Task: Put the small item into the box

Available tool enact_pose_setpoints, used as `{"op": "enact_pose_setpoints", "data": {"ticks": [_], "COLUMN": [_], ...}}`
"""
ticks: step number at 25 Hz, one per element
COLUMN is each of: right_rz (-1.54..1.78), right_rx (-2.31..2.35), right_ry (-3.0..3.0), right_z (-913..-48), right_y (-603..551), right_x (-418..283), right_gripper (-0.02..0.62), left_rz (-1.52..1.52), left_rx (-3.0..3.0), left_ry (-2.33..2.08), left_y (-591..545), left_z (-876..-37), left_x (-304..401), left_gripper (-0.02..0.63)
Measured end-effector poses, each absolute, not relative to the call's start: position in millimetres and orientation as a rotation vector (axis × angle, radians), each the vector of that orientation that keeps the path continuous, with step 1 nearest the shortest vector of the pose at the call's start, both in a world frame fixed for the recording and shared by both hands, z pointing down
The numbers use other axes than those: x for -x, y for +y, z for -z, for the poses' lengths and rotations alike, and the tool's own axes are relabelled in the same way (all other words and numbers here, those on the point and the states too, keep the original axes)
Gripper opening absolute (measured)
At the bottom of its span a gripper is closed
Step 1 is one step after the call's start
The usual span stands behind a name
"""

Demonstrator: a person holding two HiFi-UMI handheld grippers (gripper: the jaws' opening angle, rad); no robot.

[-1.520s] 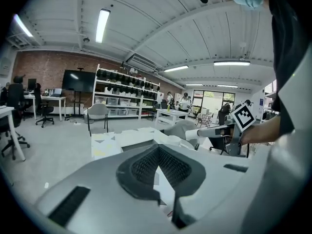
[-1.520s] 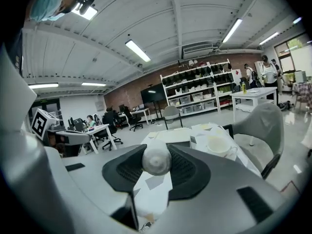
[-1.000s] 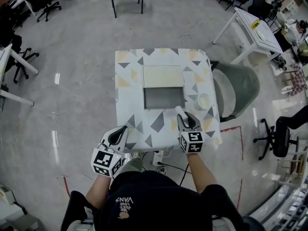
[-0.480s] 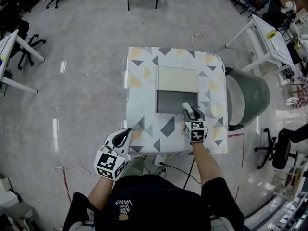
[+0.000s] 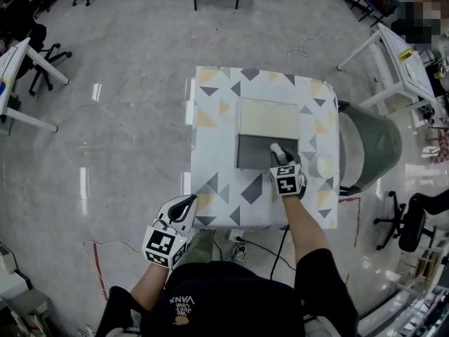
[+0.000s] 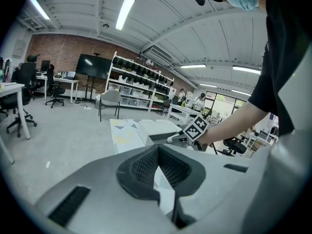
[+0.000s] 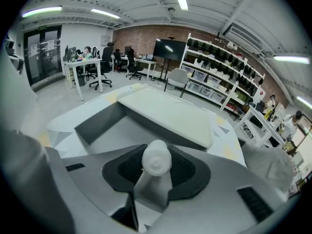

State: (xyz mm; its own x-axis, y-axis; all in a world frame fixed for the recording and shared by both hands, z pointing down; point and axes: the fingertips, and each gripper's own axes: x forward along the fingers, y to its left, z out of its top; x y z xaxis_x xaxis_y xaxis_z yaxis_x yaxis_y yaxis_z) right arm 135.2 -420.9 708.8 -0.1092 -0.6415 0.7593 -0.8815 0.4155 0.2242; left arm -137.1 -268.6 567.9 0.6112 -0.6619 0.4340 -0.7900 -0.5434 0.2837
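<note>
The small item (image 5: 276,148) is a white, round-capped cylinder. My right gripper (image 5: 282,160) is shut on it and holds it over the near edge of the open grey box (image 5: 254,153). In the right gripper view the small item (image 7: 157,161) stands between the dark pads, with the box's grey hollow (image 7: 114,130) just beyond. The box's cream lid (image 5: 270,118) lies flat behind the hollow. My left gripper (image 5: 188,202) hangs off the table's near left corner, shut, with nothing in it. Its pads (image 6: 141,167) meet in the left gripper view.
The box sits on a table (image 5: 217,132) covered in a triangle-patterned cloth. A white round cup (image 5: 325,166) stands right of the box. A grey-green chair (image 5: 372,146) is close to the table's right side. White desks (image 5: 393,55) and office chairs (image 5: 31,30) stand around on the grey floor.
My right gripper has moved forward and down with the small item, from the table's near part to the box's near edge. My left gripper has sunk a little beside the table.
</note>
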Motion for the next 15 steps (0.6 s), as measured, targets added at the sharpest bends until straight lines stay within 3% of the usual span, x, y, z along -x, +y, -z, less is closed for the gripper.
{"op": "enact_pose_setpoints", "data": {"ticks": [15], "right_rz": [-0.397], "right_rx": [-1.29], "right_ry": [-1.751], "right_z": [-727.5], "right_y": [-434.7], "right_x": [-146.9], "right_gripper": [0.127], "left_rz": [-0.383], "left_rx": [-2.393], "left_ry": [-1.12], "left_y": [-277.0], "left_z": [-571.5], "left_x": [127.0], "left_gripper": [0.006]}}
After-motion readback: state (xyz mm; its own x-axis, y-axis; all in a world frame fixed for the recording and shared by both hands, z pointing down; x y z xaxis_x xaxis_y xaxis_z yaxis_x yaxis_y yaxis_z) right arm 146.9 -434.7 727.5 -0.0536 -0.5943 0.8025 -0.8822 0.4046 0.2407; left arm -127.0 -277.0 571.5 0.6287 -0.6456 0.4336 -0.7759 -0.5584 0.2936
